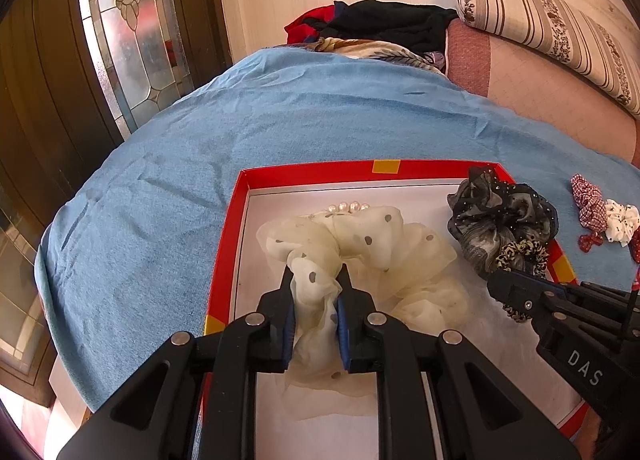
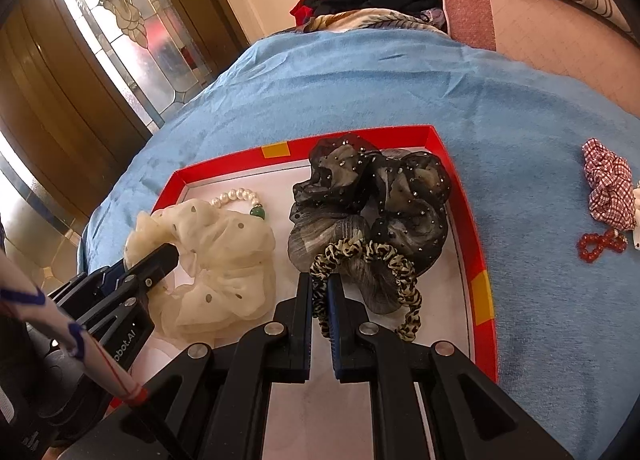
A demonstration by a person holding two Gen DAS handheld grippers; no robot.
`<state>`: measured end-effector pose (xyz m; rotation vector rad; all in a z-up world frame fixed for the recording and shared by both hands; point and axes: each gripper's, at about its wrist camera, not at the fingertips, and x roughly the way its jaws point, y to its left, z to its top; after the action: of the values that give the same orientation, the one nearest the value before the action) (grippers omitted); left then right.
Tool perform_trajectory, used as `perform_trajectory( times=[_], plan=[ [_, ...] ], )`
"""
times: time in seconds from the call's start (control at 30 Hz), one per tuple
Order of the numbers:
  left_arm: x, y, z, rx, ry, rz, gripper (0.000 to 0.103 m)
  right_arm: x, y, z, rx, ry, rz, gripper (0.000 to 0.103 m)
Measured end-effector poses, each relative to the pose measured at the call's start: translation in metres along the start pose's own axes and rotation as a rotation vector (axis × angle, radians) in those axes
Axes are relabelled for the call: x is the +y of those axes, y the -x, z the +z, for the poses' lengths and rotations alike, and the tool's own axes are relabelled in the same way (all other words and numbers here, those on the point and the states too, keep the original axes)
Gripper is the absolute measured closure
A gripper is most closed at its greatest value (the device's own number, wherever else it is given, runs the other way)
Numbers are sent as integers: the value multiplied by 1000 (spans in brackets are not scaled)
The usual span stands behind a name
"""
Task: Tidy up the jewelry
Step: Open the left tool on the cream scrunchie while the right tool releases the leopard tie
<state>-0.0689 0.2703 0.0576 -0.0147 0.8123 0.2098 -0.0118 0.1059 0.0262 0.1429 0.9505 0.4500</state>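
The left gripper point(image 1: 316, 284) is closed on the near fold of a cream dotted organza scrunchie point(image 1: 360, 248), its sheer fabric bunched between the two blue-padded fingers. That scrunchie lies in the left half of a shallow red box point(image 1: 240, 220) with a white floor, and a pearl bracelet point(image 1: 348, 207) with a green bead peeks out just behind it at the far side.

The right gripper point(image 2: 320, 284) is pinched shut on a thin leopard-print hair tie point(image 2: 372, 256), which runs up from between the fingers and loops across the near edge of a large dark sheer scrunchie point(image 2: 372, 196) studded with small stones. Both sit in the right half of the same box, the dark scrunchie reaching its far right corner.

The box rests on a blue blanket point(image 2: 540, 120) spread over a bed. To the right of the box, on the blanket, lie a red gingham scrunchie point(image 2: 608, 188), a white printed scrunchie point(image 1: 622, 220) touching it, and a red bead bracelet point(image 2: 600, 244) just in front. At the far end are piled dark and red clothes point(image 1: 384, 24) and a striped pillow point(image 1: 552, 24).
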Motion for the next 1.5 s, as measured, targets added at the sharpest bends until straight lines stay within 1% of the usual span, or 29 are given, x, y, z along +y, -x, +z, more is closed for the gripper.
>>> perform_trajectory(
  times=[0.37, 0.53, 0.67, 0.83, 0.97, 1.23, 1.3, 1.43, 1.5],
  plan=[
    [1, -2, -1, 3, 9, 7, 87, -5, -6, -1, 19, -21, -4, 94],
    [1, -1, -1, 5, 14, 11, 84, -6, -5, -2, 22, -25, -1, 93],
    [2, -1, 0, 3, 19, 12, 78, -6, -4, -3, 19, -27, 4, 93],
    [2, -1, 0, 3, 21, 12, 77, -5, -4, -4, 20, -26, 3, 93],
    [2, 0, 1, -1, 26, 15, 72, -4, -3, -5, 25, -29, 8, 93],
    [4, 3, 2, -8, 42, 23, 69, -4, 2, -5, 20, -39, 19, 92],
    [5, 4, 3, -11, 44, 25, 66, -4, 4, -5, 15, -42, 23, 92],
    [5, 7, 3, -20, 51, 28, 65, -4, 8, -4, 8, -40, 27, 91],
    [6, 7, 4, -23, 56, 31, 62, -4, 10, -3, 5, -42, 30, 88]
  ],
)
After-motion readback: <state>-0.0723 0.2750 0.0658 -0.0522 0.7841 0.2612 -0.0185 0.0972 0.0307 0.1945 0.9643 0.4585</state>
